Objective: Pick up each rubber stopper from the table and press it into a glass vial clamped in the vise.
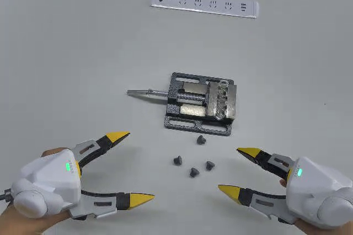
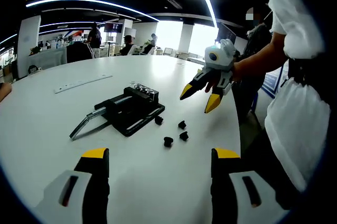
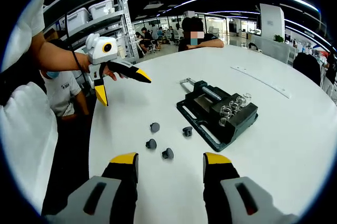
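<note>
Both the left gripper (image 1: pixel 130 166) and the right gripper (image 1: pixel 237 170) hovered with jaws spread and empty, the four rubber stoppers (image 1: pixel 194 172) lying on the table (image 1: pixel 83 58) between them, just short of the vise (image 1: pixel 187 122), seemingly nearer the right.

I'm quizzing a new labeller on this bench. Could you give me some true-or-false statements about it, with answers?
1. Four stoppers lie on the table. True.
2. The left gripper holds a stopper. False: its jaws are open and empty.
3. Glass vials sit clamped in the vise. True.
4. The power strip lies between the vise and the grippers. False: it lies beyond the vise, on the far side.
5. The right gripper has open jaws. True.
</note>
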Demonstrator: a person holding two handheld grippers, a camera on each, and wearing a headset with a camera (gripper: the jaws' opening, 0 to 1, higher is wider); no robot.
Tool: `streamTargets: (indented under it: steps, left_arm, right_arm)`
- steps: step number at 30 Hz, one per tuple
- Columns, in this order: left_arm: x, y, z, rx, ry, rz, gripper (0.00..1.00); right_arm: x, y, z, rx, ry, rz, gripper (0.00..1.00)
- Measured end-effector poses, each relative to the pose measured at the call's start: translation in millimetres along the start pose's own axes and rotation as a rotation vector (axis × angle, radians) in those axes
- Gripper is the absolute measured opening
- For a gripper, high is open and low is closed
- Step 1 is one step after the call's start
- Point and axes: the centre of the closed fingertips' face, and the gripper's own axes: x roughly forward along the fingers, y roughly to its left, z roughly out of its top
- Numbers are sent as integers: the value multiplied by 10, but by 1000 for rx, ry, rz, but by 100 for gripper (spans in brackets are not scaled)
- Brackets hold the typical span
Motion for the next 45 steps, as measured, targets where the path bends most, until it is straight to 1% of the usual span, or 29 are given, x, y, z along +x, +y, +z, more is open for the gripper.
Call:
streamTargets:
  steps: [5, 7, 11, 13, 14, 16, 18, 20, 22, 31, 34, 39, 42, 45]
  left_arm:
    - [19, 9, -44, 2, -3, -5, 76]
    - [28, 8, -40, 0, -8, -5, 76]
    - [32, 14, -44, 5, -29, -14, 74]
    - [39, -4, -41, 6, -42, -32, 73]
    - [46, -7, -47, 9, -40, -35, 72]
    - [65, -26, -66, 34, -34, -49, 70]
    - [77, -41, -78, 35, -28, -58, 68]
    - [81, -57, -72, 43, -31, -68, 67]
    - [85, -67, -82, 49, -27, -77, 64]
    - [110, -89, -86, 60, -40, -106, 60]
    - [117, -83, -84, 58, -41, -109, 61]
    - [110, -72, -63, 57, -44, -105, 62]
    - [105, -74, -66, 57, -42, -106, 61]
    - [100, -78, -82, 56, -41, -109, 62]
  right_arm:
    - [67, 23, 39, -16, 0, 20, 49]
    - [92, 35, 48, -23, 2, 28, 49]
    - [159, 59, 63, -35, 5, 47, 48]
    - [190, 70, 74, -40, 6, 55, 48]
    - [202, 75, 79, -44, 7, 59, 48]
    - [231, 87, 90, -51, 11, 67, 48]
    - [256, 98, 111, -56, 13, 75, 48]
    - [281, 110, 127, -67, 15, 81, 47]
    - [310, 123, 139, -76, 19, 88, 46]
    - [457, 200, 200, -124, 31, 124, 40]
    - [507, 211, 193, -138, 40, 135, 38]
    - [591, 215, 185, -160, 55, 149, 35]
    - [653, 223, 171, -180, 71, 166, 32]
    - [706, 233, 178, -193, 73, 183, 29]
